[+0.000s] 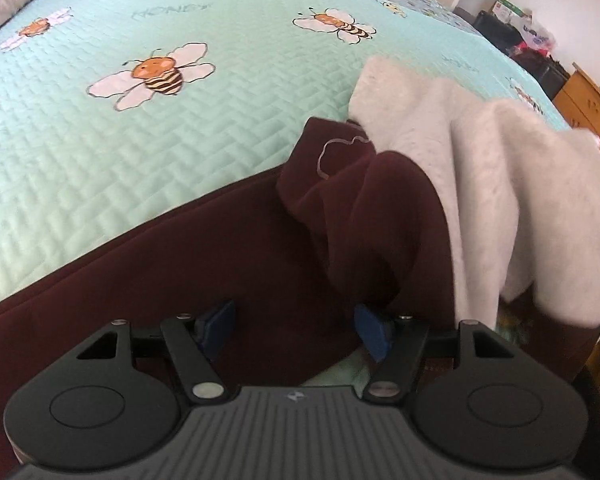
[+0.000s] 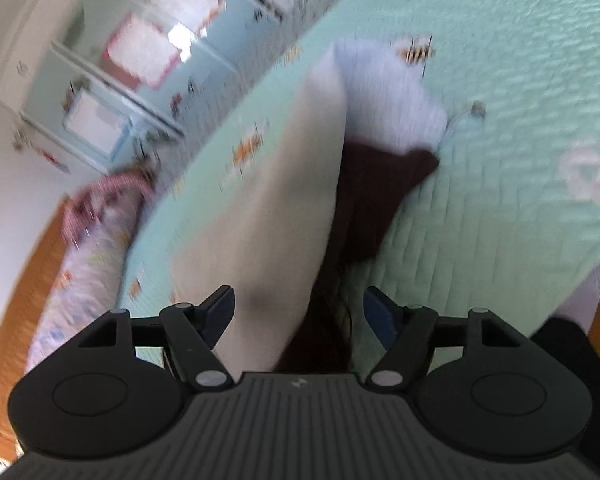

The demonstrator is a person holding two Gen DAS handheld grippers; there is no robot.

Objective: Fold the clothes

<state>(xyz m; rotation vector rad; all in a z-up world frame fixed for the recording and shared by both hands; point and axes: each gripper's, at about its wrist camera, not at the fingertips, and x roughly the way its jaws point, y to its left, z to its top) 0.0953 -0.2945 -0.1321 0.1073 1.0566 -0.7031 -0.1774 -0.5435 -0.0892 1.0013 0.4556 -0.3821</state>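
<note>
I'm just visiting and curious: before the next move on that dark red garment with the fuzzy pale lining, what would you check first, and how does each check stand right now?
1. Left gripper free to take cloth: ok, its jaws stand apart and press on nothing.
2. Right gripper free as well: ok, jaws apart, cloth under them but not pinched.
3. Maroon garment lying flat: not ok, it is bunched into folds beside the left gripper.
4. Pale fleece lining tucked away: not ok, it is turned out and draped over the maroon cloth.
5. Bee-print bedspread bare enough to spread on: ok.
6. Right-side view sharp enough to pick an edge: cannot tell, it is blurred.
</note>
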